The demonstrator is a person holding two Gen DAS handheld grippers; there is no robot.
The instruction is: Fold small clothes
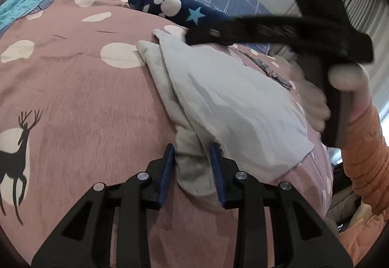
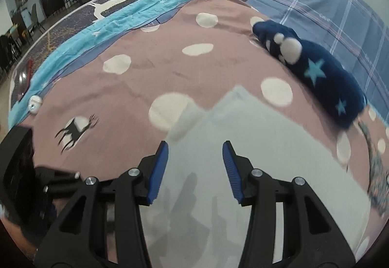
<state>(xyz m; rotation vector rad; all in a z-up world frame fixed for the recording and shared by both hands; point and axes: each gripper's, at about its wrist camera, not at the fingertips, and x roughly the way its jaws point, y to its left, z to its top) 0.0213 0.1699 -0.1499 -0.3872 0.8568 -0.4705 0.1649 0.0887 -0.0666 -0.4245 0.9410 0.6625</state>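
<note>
- The left gripper (image 1: pixel 193 170) has its blue pads on either side of a bunched corner of the pale grey garment (image 1: pixel 231 97); the cloth fills the gap between them, but whether the pads press on it cannot be told.
- From that corner the garment runs up toward 1 o'clock in the left wrist view, partly folded, with a layered edge on its left side, lying on the pink bedspread (image 1: pixel 85 97).
- The right gripper (image 2: pixel 195 170) hangs over the flat grey cloth (image 2: pixel 243 158) with its jaws parted and nothing between the pads; this view is blurred.
- In the left wrist view the right gripper's black body crosses the top right, from 1 to 3 o'clock, hiding the garment's far end; a white-gloved hand (image 1: pixel 345 78) with an orange quilted sleeve (image 1: pixel 364 158) holds it.
- A navy sock with stars (image 2: pixel 316 73) lies at 2 o'clock of the right gripper, just beyond the garment, at the bedspread's edge against a blue checked sheet (image 2: pixel 328 7).
- A small patterned cloth (image 2: pixel 379 182) lies at 3 o'clock.
- At 9 o'clock, a deer print (image 2: pixel 75 131) and a small white ball (image 2: pixel 34 103).
</note>
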